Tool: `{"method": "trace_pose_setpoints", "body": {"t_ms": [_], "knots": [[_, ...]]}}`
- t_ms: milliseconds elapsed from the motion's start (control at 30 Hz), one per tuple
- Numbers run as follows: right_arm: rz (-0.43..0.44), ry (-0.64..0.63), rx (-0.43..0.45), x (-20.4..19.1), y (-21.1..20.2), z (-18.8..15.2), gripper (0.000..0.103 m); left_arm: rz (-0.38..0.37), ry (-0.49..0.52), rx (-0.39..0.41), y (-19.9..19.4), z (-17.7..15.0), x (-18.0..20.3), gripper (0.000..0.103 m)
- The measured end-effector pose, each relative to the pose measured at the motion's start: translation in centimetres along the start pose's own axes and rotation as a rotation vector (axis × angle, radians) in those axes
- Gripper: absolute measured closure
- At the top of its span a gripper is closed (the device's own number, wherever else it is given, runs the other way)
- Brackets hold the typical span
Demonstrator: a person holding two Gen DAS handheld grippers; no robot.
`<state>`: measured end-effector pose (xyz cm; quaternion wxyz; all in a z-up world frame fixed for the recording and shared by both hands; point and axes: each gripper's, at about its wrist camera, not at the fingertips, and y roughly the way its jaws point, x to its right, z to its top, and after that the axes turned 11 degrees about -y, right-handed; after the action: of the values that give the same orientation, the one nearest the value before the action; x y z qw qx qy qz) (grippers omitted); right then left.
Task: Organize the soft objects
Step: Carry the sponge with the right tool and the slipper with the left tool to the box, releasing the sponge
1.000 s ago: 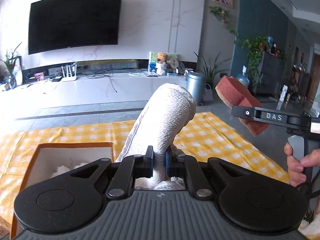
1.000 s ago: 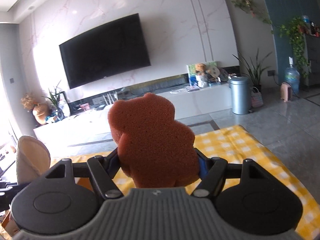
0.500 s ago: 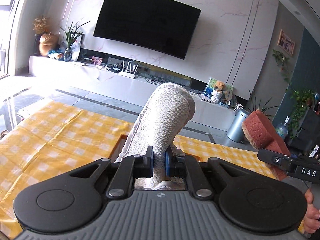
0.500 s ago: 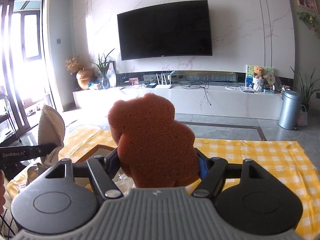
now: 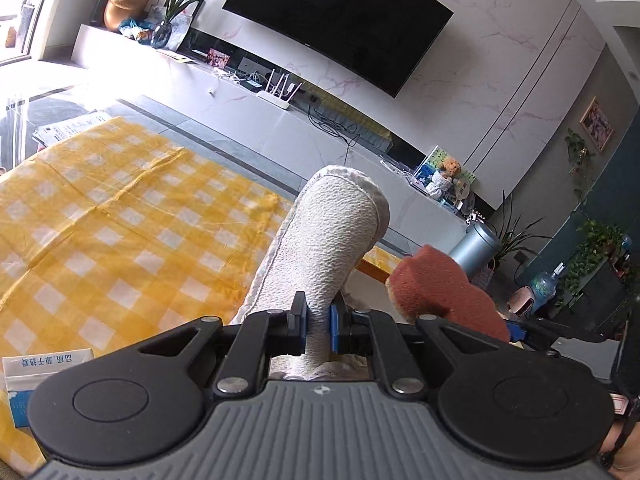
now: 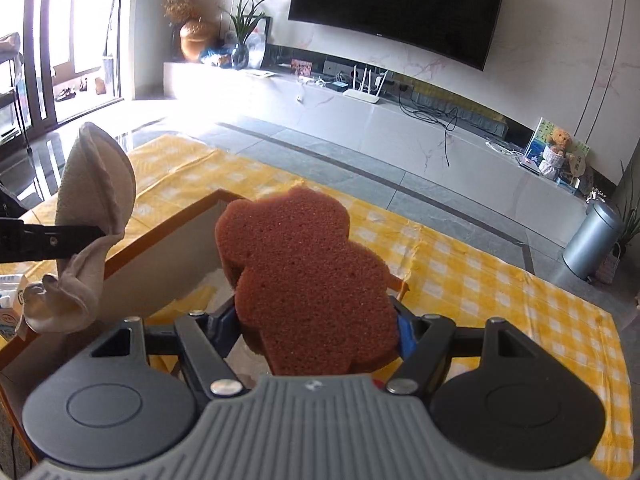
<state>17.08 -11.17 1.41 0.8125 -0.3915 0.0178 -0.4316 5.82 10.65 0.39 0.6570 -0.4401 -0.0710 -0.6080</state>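
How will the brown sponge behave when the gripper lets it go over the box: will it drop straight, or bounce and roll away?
The brown sponge looks porous, so it is probably very light and may bounce softly. Its flat, lobed shape suggests it will settle flat, not roll. The right gripper squeezes its lower edge, so it will likely spring back to shape over the box.

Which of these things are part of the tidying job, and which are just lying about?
Part of the job:
- cream knitted sock, clamped in the left tongs
- reddish-brown bear-shaped sponge, clamped in the right tongs
- orange-edged open box

Lying about:
- yellow checked tablecloth
- black television
- silver bin
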Motion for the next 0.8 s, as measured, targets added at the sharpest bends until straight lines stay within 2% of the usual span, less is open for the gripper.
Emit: {"method": "trace_pose_setpoints", "body": {"t_ms": [100, 233, 267, 367, 400, 467, 533, 633, 733, 800], "knots": [[0.016, -0.021, -0.039, -1.3, 1.6, 0.8, 0.032, -0.008, -0.026, -0.016, 0.2, 0.4, -0.5, 0.091], [0.016, -0.071, -0.09, -2.8, 3.1, 1.1, 0.032, 0.012, -0.021, 0.003, -0.1, 0.6, -0.8, 0.091], [-0.007, -0.088, -0.103, -3.0, 3.3, 1.0, 0.032, 0.016, -0.019, 0.006, -0.2, 0.6, -0.8, 0.091], [-0.176, -0.202, -0.178, -4.0, 4.6, 1.2, 0.032, 0.026, -0.023, 0.009, -0.2, 1.0, -0.9, 0.091], [-0.203, -0.225, -0.202, -4.1, 5.0, 1.1, 0.032, 0.026, -0.027, 0.009, -0.2, 1.0, -0.9, 0.091], [-0.186, -0.215, -0.252, -3.8, 5.8, 1.1, 0.032, 0.022, -0.028, 0.005, -0.2, 1.1, -1.0, 0.091], [-0.128, -0.162, -0.292, -3.0, 6.5, 1.0, 0.031, 0.02, -0.024, 0.003, -0.1, 1.1, -0.9, 0.091], [-0.112, -0.143, -0.297, -2.9, 7.0, 0.8, 0.03, 0.021, -0.011, -0.004, 0.0, 0.9, -0.8, 0.091], [-0.155, -0.16, -0.258, -3.6, 6.8, 0.6, 0.021, 0.025, -0.005, -0.014, 0.2, 0.8, -0.7, 0.091], [-0.162, -0.196, -0.211, -4.3, 6.0, 0.5, 0.003, 0.018, 0.009, -0.03, 0.4, 0.7, -0.5, 0.091]]}}
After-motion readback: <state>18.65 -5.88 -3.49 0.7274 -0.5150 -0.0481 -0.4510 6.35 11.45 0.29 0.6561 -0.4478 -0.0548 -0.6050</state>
